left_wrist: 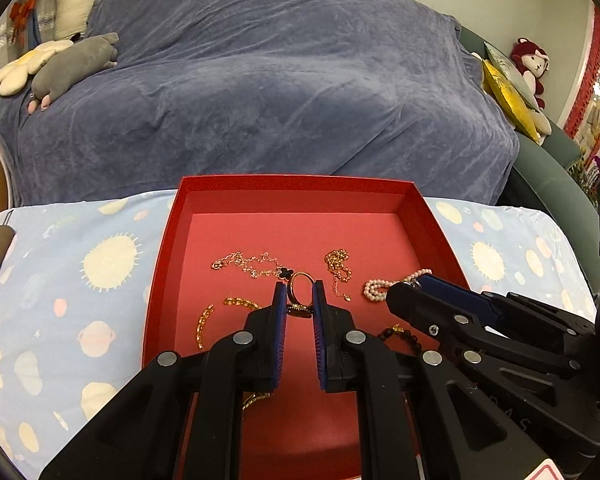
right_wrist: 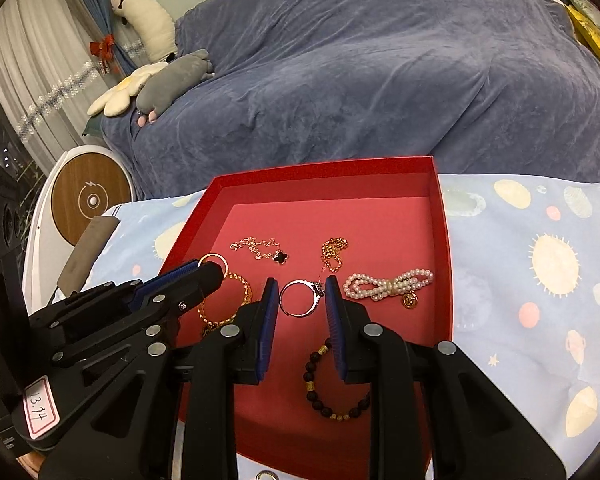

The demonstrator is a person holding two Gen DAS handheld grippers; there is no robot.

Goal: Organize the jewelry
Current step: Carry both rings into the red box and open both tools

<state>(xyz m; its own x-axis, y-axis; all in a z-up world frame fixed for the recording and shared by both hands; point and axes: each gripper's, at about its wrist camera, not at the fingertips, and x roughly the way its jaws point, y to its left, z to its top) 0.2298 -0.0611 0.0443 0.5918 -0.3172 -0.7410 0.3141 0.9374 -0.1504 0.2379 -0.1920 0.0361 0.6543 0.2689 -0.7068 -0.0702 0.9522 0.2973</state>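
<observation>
A red tray (left_wrist: 168, 240) (right_wrist: 440, 216) on the table holds several jewelry pieces. My left gripper (left_wrist: 299, 296) is shut on a gold ring (left_wrist: 300, 290), held upright above the tray; the ring also shows at its tip in the right wrist view (right_wrist: 214, 259). My right gripper (right_wrist: 302, 292) is shut on a silver ring with a stone (right_wrist: 300, 298). A pearl bracelet (right_wrist: 388, 284) (left_wrist: 376, 288), a dark bead bracelet (right_wrist: 332, 384), a clover chain (right_wrist: 260, 250) (left_wrist: 252, 266), a small gold chain (right_wrist: 334, 254) (left_wrist: 338, 264) and an amber bead bracelet (right_wrist: 236, 300) (left_wrist: 204, 320) lie in the tray.
The table carries a pale blue cloth with suns and planets (left_wrist: 80, 280) (right_wrist: 540, 280). Behind it stands a sofa under a blue-grey blanket (left_wrist: 260, 80) with plush toys (left_wrist: 76, 64). A round white and wood device (right_wrist: 88, 200) stands at the left.
</observation>
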